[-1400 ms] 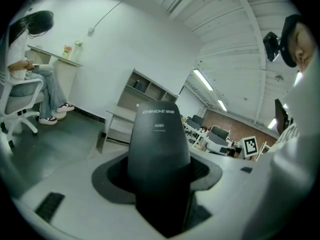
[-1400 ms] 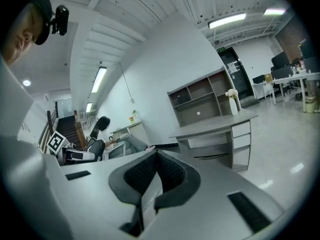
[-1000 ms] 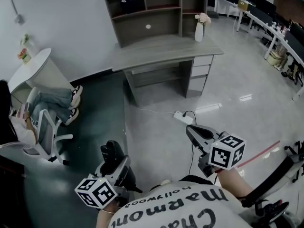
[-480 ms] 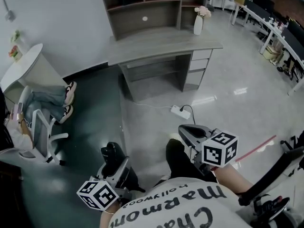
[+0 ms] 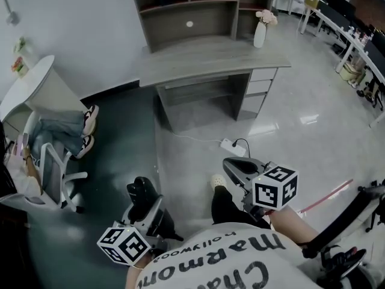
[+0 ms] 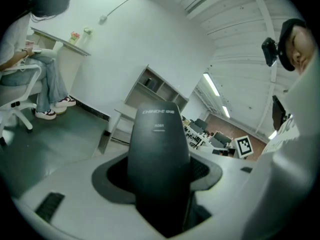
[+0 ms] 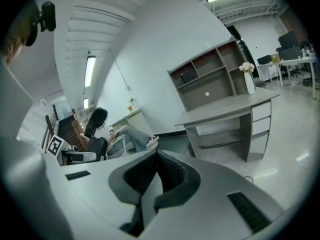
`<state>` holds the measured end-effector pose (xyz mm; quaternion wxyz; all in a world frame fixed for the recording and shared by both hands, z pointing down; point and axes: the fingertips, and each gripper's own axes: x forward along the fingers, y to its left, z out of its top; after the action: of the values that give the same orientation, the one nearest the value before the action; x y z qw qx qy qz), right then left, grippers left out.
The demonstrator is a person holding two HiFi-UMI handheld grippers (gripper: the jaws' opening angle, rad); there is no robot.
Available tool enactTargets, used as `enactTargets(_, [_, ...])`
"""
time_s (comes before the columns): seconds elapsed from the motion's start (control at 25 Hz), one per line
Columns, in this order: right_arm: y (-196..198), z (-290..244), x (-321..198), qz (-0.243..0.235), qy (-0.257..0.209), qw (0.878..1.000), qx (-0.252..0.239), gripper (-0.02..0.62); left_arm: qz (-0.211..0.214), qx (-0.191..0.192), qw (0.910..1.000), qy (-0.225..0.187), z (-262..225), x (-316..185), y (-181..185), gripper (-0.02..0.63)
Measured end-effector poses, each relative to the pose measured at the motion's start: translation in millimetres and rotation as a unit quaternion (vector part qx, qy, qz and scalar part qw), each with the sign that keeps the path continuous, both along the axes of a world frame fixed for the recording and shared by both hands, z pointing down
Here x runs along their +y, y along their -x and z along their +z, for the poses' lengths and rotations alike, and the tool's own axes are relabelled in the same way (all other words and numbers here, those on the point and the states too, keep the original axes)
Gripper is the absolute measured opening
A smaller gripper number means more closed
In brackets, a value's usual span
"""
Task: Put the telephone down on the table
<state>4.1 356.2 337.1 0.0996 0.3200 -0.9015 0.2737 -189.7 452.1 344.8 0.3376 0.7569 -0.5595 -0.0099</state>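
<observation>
The telephone (image 5: 142,195) is a black handset and stands upright between the jaws of my left gripper (image 5: 148,211), low and left in the head view. In the left gripper view the telephone (image 6: 158,149) fills the middle, with the left gripper (image 6: 159,184) shut on its lower part. My right gripper (image 5: 233,165) is held out at the right with its jaws together and nothing in them. In the right gripper view the right gripper (image 7: 156,165) shows its pads meeting. The grey desk (image 5: 204,59) stands ahead across the floor, well apart from both grippers.
A white vase of flowers (image 5: 260,32) stands on the desk's right end, below a shelf unit (image 5: 192,8). A power strip (image 5: 233,147) with a cable lies on the floor before the desk. A seated person (image 5: 57,131) on a swivel chair is at the left beside a round white table (image 5: 30,83).
Both grippers have moved forward towards the desk, and the right one has shifted left in the picture. A leg and a shoe have come into view between them. The telephone stays gripped.
</observation>
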Motion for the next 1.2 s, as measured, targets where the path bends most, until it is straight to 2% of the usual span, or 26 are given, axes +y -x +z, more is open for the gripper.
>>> enactTargets(0.36, [-5.2,-9.4,-93.6,-0.003,0.004,1.000,-0.013,0.011,-0.036,0.004,0.9993,0.005,-11.8,-77.9,4.3,0.275])
enactTargets(0.84, [-23.5,-20.2,-231.0,-0.019,-0.005,1.000,-0.025,0.011,-0.085,0.012,0.9959,-0.027,-32.9,-198.5,-7.4,0.275])
enactTargets(1.04, [-29.4,-15.9,-269.1,-0.028,-0.010,0.999,-0.013,0.011,-0.095,0.017,0.9949,-0.027,-29.0,-232.4,-17.1,0.275])
enactTargets(1.2, [-28.8,-6.2,-289.0,-0.041,0.000,0.999,0.006,0.011,-0.105,0.038,0.9931,-0.033,-26.1,-257.4,-27.8,0.275])
